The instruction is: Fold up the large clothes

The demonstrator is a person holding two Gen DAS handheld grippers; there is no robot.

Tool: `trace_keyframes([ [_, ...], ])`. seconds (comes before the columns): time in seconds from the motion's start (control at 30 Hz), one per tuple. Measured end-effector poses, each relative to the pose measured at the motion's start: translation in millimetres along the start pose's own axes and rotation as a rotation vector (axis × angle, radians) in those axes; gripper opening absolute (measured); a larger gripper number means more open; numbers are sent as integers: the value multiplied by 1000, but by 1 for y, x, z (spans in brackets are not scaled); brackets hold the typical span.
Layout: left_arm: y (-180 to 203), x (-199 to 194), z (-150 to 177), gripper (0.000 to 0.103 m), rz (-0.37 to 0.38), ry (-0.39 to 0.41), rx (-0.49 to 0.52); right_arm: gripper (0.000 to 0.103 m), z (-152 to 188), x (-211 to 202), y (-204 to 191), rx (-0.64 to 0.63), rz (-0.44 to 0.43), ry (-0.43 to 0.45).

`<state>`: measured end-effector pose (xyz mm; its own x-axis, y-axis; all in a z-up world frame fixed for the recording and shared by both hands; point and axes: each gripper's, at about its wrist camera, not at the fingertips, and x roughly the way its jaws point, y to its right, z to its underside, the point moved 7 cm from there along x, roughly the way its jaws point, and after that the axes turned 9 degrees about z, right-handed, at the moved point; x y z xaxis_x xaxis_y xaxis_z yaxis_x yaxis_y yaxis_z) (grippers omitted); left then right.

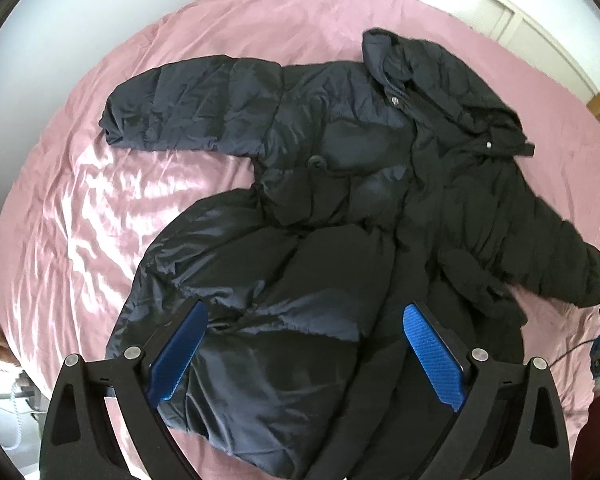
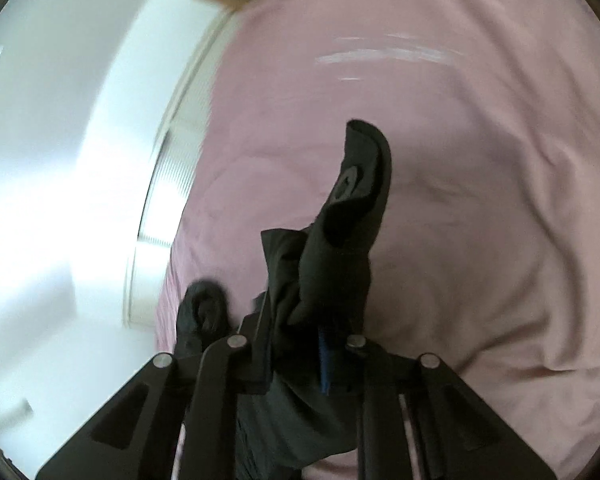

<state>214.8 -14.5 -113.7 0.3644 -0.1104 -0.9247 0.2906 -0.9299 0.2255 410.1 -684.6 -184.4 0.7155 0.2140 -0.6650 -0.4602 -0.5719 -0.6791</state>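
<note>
Clearly the black puffer coat (image 1: pixel 340 200) sprawls across the pink bed (image 1: pixel 80 200), bulky, soft and slippery. Over its hem the left gripper (image 1: pixel 304 360) gapes wide, empty. At the coat's far sleeve, the right gripper (image 2: pixel 324 344) is clamped on the cuff (image 2: pixel 352 216), a sound hold.

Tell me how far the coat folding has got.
Barely begun. Done: the dark puffer coat lies front up on the pink bedspread, hood at the far end. In hand: the right gripper is shut on the cuff of one sleeve. The left gripper hovers open over the hem. Left: the other sleeve lies stretched out, and the body shows no fold.
</note>
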Motion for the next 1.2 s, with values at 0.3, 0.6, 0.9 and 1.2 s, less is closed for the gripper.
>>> trace_keyframes([
  [0.3,-33,6,-34,98,69,54,-41,15,65,26,-155,-330,-31,-91],
  [0.6,-87,8,-66,98,105,76,-45,15,197,95,-256,-578,14,-243],
  [0.9,-155,20,-68,98,81,54,-85,16,308,168,-259,-770,192,-356],
  [1.2,-189,32,-63,98,74,26,-118,16,363,165,-237,-872,241,-378],
])
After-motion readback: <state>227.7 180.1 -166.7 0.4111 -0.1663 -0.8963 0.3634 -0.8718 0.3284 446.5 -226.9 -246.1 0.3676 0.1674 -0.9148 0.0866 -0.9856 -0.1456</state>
